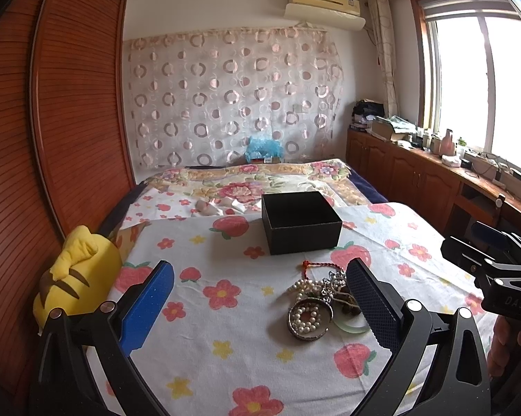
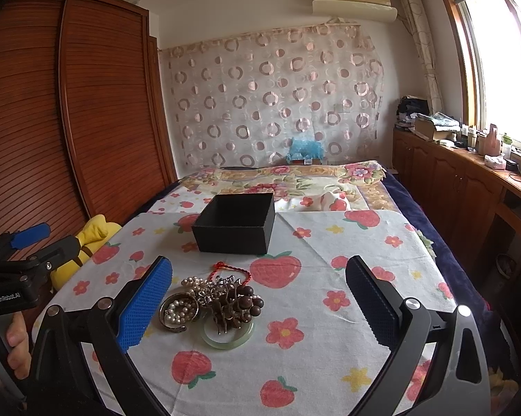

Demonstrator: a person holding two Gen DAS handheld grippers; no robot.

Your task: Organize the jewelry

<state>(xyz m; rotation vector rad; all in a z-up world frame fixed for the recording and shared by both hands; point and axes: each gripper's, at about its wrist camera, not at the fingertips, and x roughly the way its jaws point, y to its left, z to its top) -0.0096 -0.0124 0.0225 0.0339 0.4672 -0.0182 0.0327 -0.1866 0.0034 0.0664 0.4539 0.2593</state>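
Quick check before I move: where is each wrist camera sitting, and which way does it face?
Left wrist: on the left tongs, facing the black box; jewelry pile right of centre; right tongs show.
Right wrist: on those tongs, same heading; pile left of centre; a hand holds the other tongs.
Shared: box, pile, strawberry cloth.

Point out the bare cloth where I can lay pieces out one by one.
Free: the wide stretch of floral cloth right of the jewelry pile and black box, out to the bed's edge; also the near strip in front of the pile. Crowded: the narrow gap between pile and box, and the left edge by the yellow plush.
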